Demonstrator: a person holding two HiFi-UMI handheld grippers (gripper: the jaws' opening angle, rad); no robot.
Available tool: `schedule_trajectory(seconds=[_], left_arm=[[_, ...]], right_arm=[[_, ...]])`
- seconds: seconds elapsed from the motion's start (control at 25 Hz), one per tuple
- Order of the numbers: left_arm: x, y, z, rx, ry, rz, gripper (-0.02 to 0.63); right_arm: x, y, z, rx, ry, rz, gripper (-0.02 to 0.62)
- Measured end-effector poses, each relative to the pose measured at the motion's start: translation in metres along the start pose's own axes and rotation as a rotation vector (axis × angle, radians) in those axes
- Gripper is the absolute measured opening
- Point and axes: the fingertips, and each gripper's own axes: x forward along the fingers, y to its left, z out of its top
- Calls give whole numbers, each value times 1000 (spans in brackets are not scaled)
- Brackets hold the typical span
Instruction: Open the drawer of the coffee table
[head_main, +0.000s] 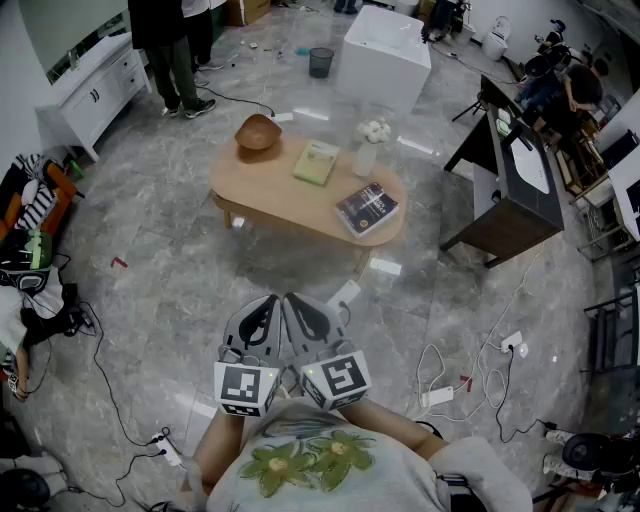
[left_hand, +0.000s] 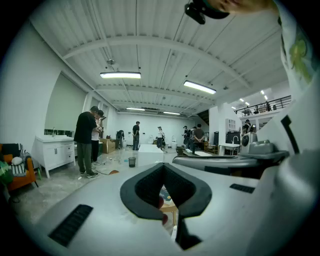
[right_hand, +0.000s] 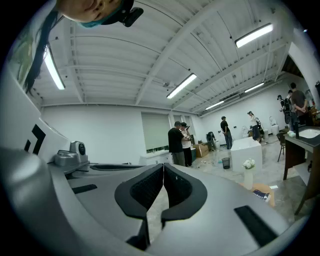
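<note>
Left hand-held gripper (head_main: 268, 300) and right hand-held gripper (head_main: 294, 300) both clenched on nothing, side by side near the chest, well apart from the oval counter (head_main: 265, 182) ahead; drawer not discernible from here, so judged unopened, with approach, grasp and pull all left.

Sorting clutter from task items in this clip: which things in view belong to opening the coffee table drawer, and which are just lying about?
Belongs to the job: coffee table; left gripper and right gripper, both shut and empty.

Just lying about: wooden bowl, green book, flower vase and dark book, all on the table; bin; loose cables.
</note>
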Motion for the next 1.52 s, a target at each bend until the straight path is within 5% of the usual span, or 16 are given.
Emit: schedule_trajectory(seconds=[0.68, 0.96, 1.24, 1.52], left_arm=[[5, -26, -12, 20, 40, 65, 9], [8, -23, -26, 10, 75, 27, 9], [29, 17, -36, 5, 109, -69, 9], [36, 105, -37, 17, 138, -127, 9]], right_arm=[[-24, -14, -21, -2, 45, 92, 21], [-22, -16, -31, 1, 81, 90, 21], [22, -16, -44, 7, 105, 23, 23], [100, 21, -52, 37, 112, -15, 23]])
